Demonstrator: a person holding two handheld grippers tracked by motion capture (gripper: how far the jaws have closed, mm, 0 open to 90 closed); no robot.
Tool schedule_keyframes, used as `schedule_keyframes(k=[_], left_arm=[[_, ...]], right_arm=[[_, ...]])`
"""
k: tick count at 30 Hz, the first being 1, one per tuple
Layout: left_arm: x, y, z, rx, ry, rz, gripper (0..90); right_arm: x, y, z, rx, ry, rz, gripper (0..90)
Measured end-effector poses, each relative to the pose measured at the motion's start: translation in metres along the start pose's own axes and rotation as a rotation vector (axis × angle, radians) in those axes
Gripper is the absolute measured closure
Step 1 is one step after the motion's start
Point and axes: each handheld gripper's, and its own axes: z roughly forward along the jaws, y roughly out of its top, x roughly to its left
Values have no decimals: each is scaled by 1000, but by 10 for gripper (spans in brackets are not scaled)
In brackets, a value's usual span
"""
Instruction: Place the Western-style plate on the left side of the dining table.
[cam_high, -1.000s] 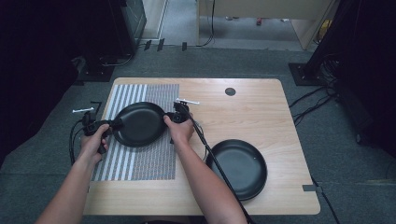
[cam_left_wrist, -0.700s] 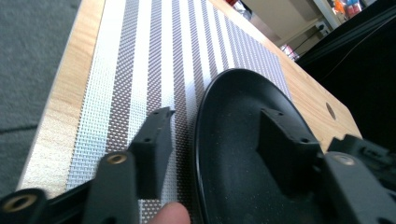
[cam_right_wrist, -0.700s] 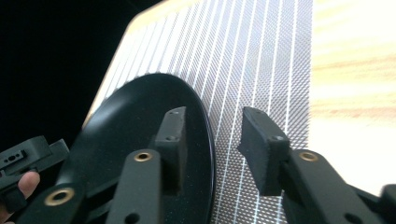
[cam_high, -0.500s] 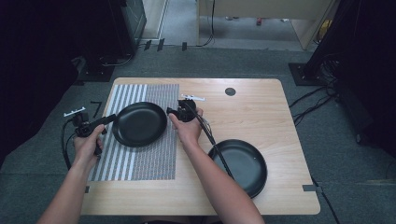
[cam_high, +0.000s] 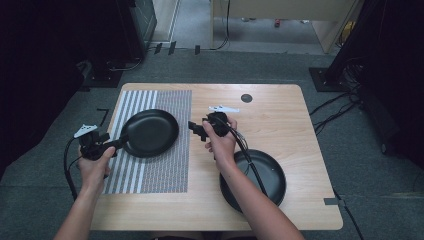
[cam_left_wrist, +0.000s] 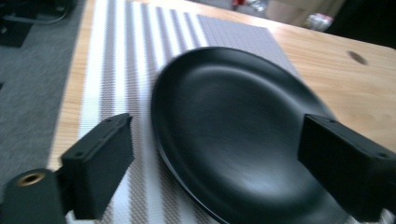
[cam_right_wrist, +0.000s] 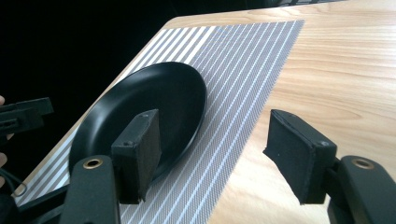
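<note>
- Plate (cam_high: 150, 132): black, shallow, lying flat on the striped mat (cam_high: 155, 170) in the table's (cam_high: 280, 110) left half. No jaw touches it in either gripper view.
- Second plate (cam_high: 262, 180): black, same form, on bare wood toward the table's 5 o'clock corner, partly under the person's right forearm; well apart from the first.
- Left gripper (cam_left_wrist: 219, 163): at the first plate's 9 o'clock, over the table's left edge. Jaws spread wide and holding nothing; in the left gripper view the near rim lies between them, unpinched.
- Right gripper (cam_right_wrist: 215, 154): at the first plate's 3 o'clock, above the mat's right border. Jaws wide apart and empty; the right gripper view has the plate beyond the left jaw.
- Mat: grey and white stripes, flat, plate on its far part.
- Step in hand, as judged: the first plate is set on the mat and released; both grippers stand clear of it.
- Next move, as judged: right gripper swings toward 5 o'clock to the second plate, comes in low at the rim, one jaw over the lip and one under, then closes firmly. The thin, slick edge calls for a square bite.
</note>
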Motion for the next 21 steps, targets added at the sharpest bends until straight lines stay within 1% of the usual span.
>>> schedule_keyframes(k=[1, 3, 4, 5, 8, 11, 12, 13, 14, 15, 16, 17, 18, 19, 20, 21], left_arm=[[-5, -3, -6, -13, -7, 17, 78], [-11, -5, -12, -29, -8, 34, 73], [-15, -7, -15, -34, -3, 47, 73], [-21, -10, -20, -43, 13, 66, 73], [-28, -16, -30, -58, 23, 85, 73], [-32, -25, -37, -70, 27, 77, 73], [-32, -25, -37, -70, 27, 77, 73], [-34, -28, -39, -67, 31, 77, 73], [-35, -32, -41, -67, 32, 76, 73], [-37, -35, -43, -69, 32, 74, 73], [-38, -38, -45, -71, 33, 72, 73], [-40, -41, -46, -71, 33, 71, 73], [-42, -44, -48, -72, 37, 73, 73], [-44, -48, -49, -74, 44, 77, 73], [-46, -54, -51, -74, 58, 87, 73], [-46, -58, -52, -74, 66, 90, 73]], right_arm=[[-1, -1, -6, -5, 6, 1, 343], [-5, -5, -26, -18, 19, -1, 331], [-5, -5, -26, -18, 19, -1, 331], [-6, -7, -39, -26, 20, -10, 325], [-8, -10, -57, -37, 16, -30, 312], [-12, -15, -75, -47, 8, -56, 304], [-13, -17, -81, -51, 1, -58, 302], [-16, -19, -88, -56, -2, -60, 298], [-16, -19, -88, -56, -2, -60, 298], [-21, -23, -99, -65, -11, -58, 292], [-21, -23, -99, -65, -11, -58, 292], [-27, -27, -110, -78, -27, -62, 291], [-27, -27, -110, -78, -27, -62, 291], [-30, -29, -115, -84, -35, -60, 291], [-36, -34, -125, -90, -46, -54, 291], [-39, -35, -128, -92, -56, -57, 291]])
